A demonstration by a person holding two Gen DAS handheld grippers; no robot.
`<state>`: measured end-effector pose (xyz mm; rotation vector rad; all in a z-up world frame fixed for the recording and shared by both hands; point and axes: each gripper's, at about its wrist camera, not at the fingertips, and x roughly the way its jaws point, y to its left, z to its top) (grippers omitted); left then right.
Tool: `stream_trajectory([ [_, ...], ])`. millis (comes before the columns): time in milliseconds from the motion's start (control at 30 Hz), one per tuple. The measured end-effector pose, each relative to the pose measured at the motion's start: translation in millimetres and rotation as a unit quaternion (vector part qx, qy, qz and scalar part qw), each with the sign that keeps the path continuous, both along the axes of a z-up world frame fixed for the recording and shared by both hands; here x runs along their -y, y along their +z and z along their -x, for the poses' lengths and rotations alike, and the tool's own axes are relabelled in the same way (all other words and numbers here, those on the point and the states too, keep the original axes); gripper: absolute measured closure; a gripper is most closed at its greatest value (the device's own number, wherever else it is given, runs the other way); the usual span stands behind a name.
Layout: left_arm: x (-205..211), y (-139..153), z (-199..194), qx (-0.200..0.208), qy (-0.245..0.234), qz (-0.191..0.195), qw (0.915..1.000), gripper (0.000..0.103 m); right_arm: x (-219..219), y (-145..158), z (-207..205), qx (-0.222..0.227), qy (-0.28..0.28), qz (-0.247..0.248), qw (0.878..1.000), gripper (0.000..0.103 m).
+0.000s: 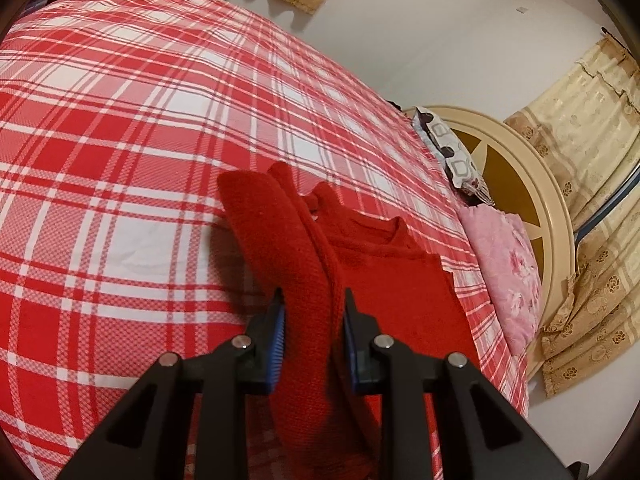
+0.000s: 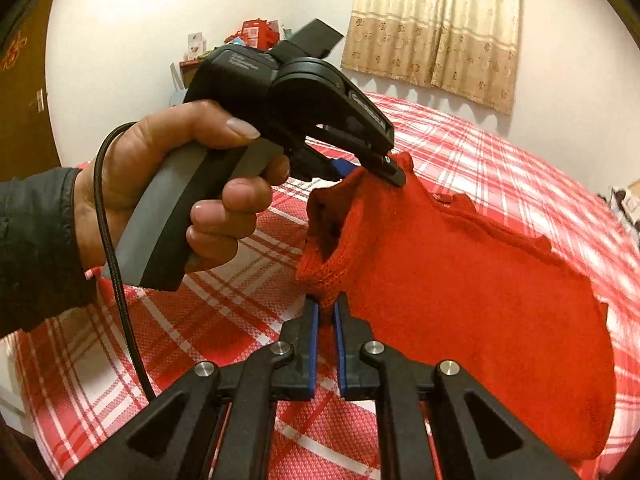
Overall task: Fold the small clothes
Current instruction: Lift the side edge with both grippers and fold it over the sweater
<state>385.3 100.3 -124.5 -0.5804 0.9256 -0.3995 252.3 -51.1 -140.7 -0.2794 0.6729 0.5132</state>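
Small red knitted sweater point(image 2: 460, 264) partly lifted off bed with red-and-white plaid cover point(image 1: 120, 128), far part lying flat on the plaid.

Left tongs point(image 1: 314, 308) pinching a thick fold of the red knit between blue pads point(image 1: 280, 320); narrow gap, filled by fabric. Same left tongs point(image 2: 384, 170) visible in right wrist view, biting top edge of the sweater; one pad mostly hidden behind black body. Left hand point(image 2: 188, 196) wrapped round grey-and-black handle, dark sleeve point(image 2: 36, 248) cut off at frame edge, black cable point(image 2: 116, 280) trailing down out of view.

Right tongs point(image 2: 325, 308) clamped fully tight on lower corner of the knit, only a thin edge between the pads. Right hand out of frame.

Sweater shape hard to read: bunched, an opening showing near the left grip, neck or sleeve impossible to tell. Lower hem cut off by frame in left wrist view.

Pink floral quilt point(image 1: 508, 272) and patterned pillow point(image 1: 448, 148) at bed edge by cream round headboard point(image 1: 532, 200). Beige patterned curtains point(image 2: 436, 32) on wall. Red boxes point(image 2: 256, 34) behind the gripper, blurred, contents unreadable.
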Motion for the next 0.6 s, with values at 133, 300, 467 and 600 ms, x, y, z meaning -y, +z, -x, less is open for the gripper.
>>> stream_trajectory([
  [133, 4, 1, 2, 0.002, 0.003, 0.003, 1.0, 0.078, 6, 0, 1, 0.0, -0.005, -0.007, 1.0, 0.097],
  [300, 13, 11, 3, 0.013, -0.002, 0.004, 0.9999, 0.078, 8, 4, 1, 0.005, -0.006, -0.01, 1.0, 0.097],
  [467, 22, 18, 3, 0.019, -0.005, 0.008, 0.9998, 0.078, 16, 8, 3, 0.009, -0.012, -0.018, 1.0, 0.097],
  [600, 31, 24, 2, 0.026, -0.009, 0.01, 0.9996, 0.078, 26, 10, 6, 0.013, -0.017, -0.019, 1.0, 0.097],
])
